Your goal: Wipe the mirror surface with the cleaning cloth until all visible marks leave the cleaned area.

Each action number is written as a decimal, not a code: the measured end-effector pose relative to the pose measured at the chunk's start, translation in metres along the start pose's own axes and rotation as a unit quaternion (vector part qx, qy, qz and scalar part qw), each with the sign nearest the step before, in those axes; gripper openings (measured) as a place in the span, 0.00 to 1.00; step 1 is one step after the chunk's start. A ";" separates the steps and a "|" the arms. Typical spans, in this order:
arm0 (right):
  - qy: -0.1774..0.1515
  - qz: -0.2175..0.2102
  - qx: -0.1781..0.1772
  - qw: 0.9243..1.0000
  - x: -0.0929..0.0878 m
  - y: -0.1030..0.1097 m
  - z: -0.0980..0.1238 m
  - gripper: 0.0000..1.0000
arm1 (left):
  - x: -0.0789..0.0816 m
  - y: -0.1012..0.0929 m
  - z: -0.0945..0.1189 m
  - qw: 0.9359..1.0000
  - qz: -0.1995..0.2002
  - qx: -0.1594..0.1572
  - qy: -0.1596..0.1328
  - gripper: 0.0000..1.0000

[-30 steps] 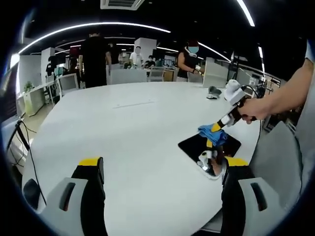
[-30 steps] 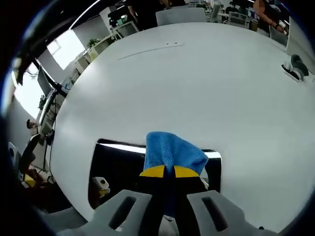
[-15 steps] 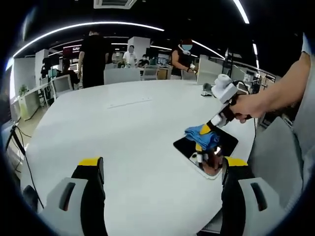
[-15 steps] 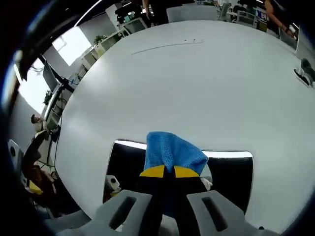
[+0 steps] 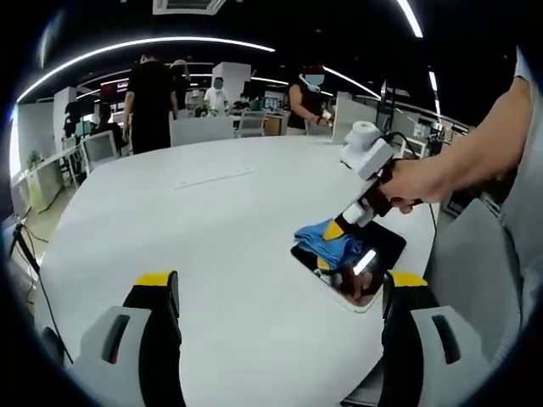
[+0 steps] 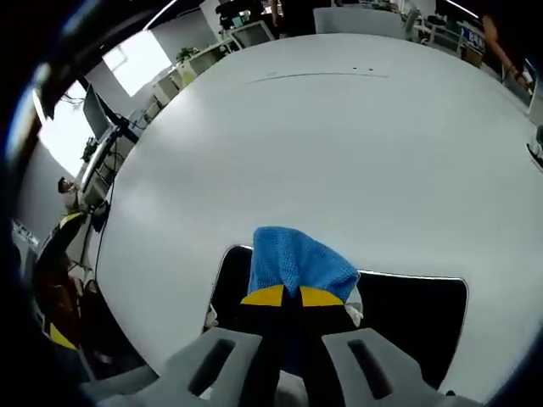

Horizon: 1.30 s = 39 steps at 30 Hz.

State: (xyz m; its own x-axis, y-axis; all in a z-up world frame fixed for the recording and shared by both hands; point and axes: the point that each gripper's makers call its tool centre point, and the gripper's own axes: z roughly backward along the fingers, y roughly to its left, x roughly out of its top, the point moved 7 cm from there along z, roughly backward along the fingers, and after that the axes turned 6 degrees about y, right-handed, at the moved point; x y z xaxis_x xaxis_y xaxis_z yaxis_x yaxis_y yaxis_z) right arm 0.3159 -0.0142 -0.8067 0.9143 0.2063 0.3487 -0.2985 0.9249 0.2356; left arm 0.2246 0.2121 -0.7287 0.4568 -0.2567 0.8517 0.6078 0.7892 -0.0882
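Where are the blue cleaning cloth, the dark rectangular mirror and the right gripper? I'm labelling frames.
blue cleaning cloth [image 6: 297,261], right gripper view, its woven top
dark rectangular mirror [image 6: 407,318], right gripper view, bare glass right of cloth
right gripper [image 5: 335,229], left gripper view, its yellow tips

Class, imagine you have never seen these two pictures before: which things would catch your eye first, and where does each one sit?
The bright blue cloth stands out most, pinched in the right gripper and pressed onto the dark mirror near the edge of the big white round table. From the left gripper view, a person's hand holds that gripper over the mirror. The left gripper stands open with nothing between its jaws.
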 end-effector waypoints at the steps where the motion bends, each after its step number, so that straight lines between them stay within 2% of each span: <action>1: 0.001 0.003 0.005 1.000 0.002 0.004 -0.002 0.00 | -0.001 0.000 0.000 1.000 -0.001 0.000 0.000 0.99; 10: 0.003 0.020 0.008 1.000 0.008 0.015 -0.008 0.00 | -0.005 0.001 0.004 1.000 0.000 0.004 -0.002 0.99; 13: 0.004 0.030 0.011 0.999 0.008 0.019 -0.008 0.00 | -0.009 0.004 0.004 1.000 0.016 0.012 0.006 0.99; 16: 0.003 0.030 0.009 1.000 0.007 0.020 -0.009 0.00 | 0.001 -0.001 0.006 1.000 0.000 0.006 -0.006 0.99; 20: 0.006 0.024 0.024 0.999 0.009 0.027 -0.011 0.00 | 0.002 0.001 0.005 1.000 0.000 0.006 0.000 0.99; 22: 0.007 0.026 0.023 0.999 0.009 0.028 -0.012 0.00 | 0.003 0.002 0.005 1.000 -0.001 0.009 -0.006 0.99; 28: 0.007 0.047 0.013 0.999 0.005 0.031 -0.010 0.00 | -0.001 -0.005 0.009 1.000 0.002 0.010 -0.006 0.99; 32: 0.014 0.045 0.013 0.999 0.001 0.031 -0.008 0.00 | -0.009 0.001 0.012 1.000 0.016 0.019 -0.006 0.99; 36: 0.016 0.055 0.010 0.998 -0.003 0.032 -0.007 0.00 | -0.005 0.001 0.015 0.999 0.017 0.025 -0.015 0.99; 39: 0.019 0.047 0.010 0.999 -0.004 0.031 -0.006 0.00 | -0.003 0.002 0.018 0.999 0.018 0.027 -0.021 0.99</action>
State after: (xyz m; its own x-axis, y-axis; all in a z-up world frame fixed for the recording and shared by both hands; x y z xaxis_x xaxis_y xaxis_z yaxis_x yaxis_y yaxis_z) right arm 0.3047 0.0161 -0.8064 0.8912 0.3046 0.3361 -0.3892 0.8941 0.2216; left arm 0.2131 0.2241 -0.7220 0.4488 -0.2043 0.8700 0.5551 0.8267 -0.0922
